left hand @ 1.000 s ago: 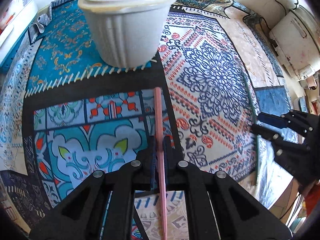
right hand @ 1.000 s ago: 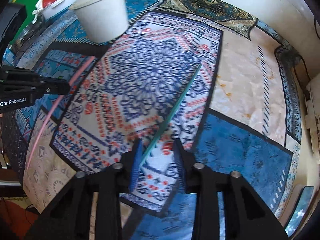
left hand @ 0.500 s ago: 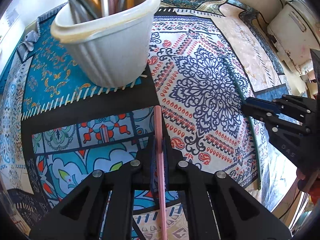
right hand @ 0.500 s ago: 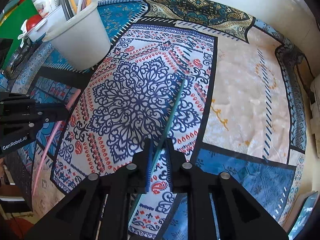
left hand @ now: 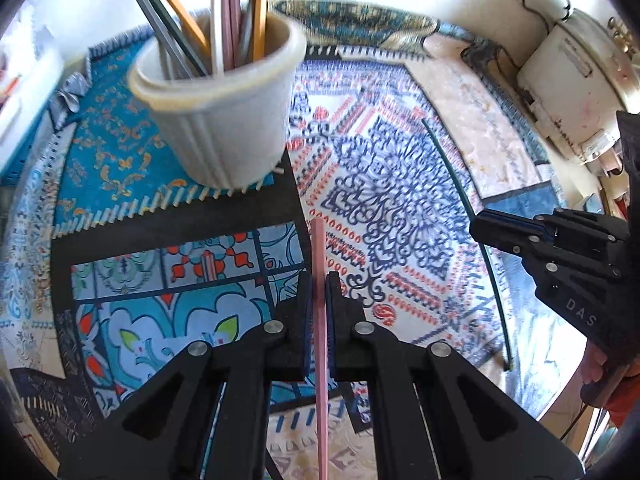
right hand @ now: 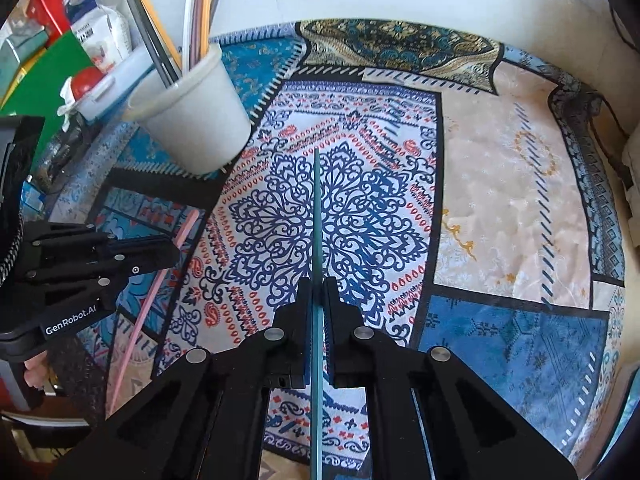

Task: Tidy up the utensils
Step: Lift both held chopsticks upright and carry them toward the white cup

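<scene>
**Both claws clamped on sticks near the white cup**

Left claw (left hand: 319, 300) is closed on a pink stick (left hand: 319, 256), its jaws pressed against the stick's sides. That stick runs straight forward between the fingers, its far tip reaching out over the black band of the patterned cloth (left hand: 380, 184) that covers the desk. Its rear length passes back under the claw toward the bottom edge of the view.

Right claw (right hand: 318, 304) is likewise shut, gripping a teal stick (right hand: 316, 220) that points forward over the blue mandala print in the middle of the cloth. In the left wrist view the same stick shows as a thin dark curved line, held in the right claw at the right side.

Ahead of the left claw stands a white ribbed cup (left hand: 224, 120) on the turquoise panel of the cloth, upright and blurred. It holds several sticks already (left hand: 224, 12): orange, pink, white and dark grey ones, leaning outward above the rim. The pink stick's tip is near the cup's base but apart from it.

In the right wrist view the cup sits at the upper left, with the left claw lower down at the left edge. Behind the cup lies clutter, including a green board (right hand: 44, 76) and a white bottle (right hand: 100, 28).
</scene>
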Demonstrator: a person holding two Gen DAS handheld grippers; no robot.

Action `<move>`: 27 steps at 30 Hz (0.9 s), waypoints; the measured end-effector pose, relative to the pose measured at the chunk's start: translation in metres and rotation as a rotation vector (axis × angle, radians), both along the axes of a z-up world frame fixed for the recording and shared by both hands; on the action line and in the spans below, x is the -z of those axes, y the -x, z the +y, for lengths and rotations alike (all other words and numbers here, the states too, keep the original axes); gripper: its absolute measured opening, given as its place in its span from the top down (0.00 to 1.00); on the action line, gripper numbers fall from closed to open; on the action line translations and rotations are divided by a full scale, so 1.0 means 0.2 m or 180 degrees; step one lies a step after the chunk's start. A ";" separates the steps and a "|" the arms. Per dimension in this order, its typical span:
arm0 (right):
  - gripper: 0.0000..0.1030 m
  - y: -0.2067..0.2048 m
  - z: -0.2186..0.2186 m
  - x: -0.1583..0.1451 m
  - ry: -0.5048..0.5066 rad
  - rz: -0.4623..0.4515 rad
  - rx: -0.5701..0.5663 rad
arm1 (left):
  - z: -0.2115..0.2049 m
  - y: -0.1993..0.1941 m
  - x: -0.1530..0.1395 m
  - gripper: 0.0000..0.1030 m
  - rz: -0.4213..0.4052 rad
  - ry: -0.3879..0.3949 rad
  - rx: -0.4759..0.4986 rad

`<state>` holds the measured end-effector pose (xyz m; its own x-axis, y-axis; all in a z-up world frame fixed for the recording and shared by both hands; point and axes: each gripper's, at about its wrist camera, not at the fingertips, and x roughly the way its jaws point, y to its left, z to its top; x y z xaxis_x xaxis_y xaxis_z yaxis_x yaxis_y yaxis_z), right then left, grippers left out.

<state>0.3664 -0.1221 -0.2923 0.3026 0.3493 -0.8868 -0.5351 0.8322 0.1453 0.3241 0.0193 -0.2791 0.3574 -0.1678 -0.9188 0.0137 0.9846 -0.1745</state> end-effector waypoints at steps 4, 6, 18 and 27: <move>0.95 0.04 -0.06 -0.08 -0.0136 -0.0078 0.0094 | 0.02 0.05 -0.11 0.96 -0.0187 0.0020 -0.0087; 0.96 0.08 -0.09 -0.13 -0.0191 -0.0124 0.0124 | 0.04 0.08 -0.17 0.96 -0.0280 0.0026 -0.0135; 0.96 0.21 -0.12 -0.32 -0.0380 -0.0406 0.0118 | 0.11 0.26 -0.48 0.96 -0.0816 -0.0070 -0.0293; 0.96 0.30 -0.09 -0.48 -0.0466 -0.0679 -0.0013 | 0.13 0.37 -0.64 0.96 -0.1086 -0.0102 -0.0351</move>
<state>0.3066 -0.1395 -0.1967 0.4758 0.4709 -0.7429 -0.5698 0.8084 0.1476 0.2503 0.0454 -0.1513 0.6588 -0.0841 -0.7476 -0.0407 0.9883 -0.1471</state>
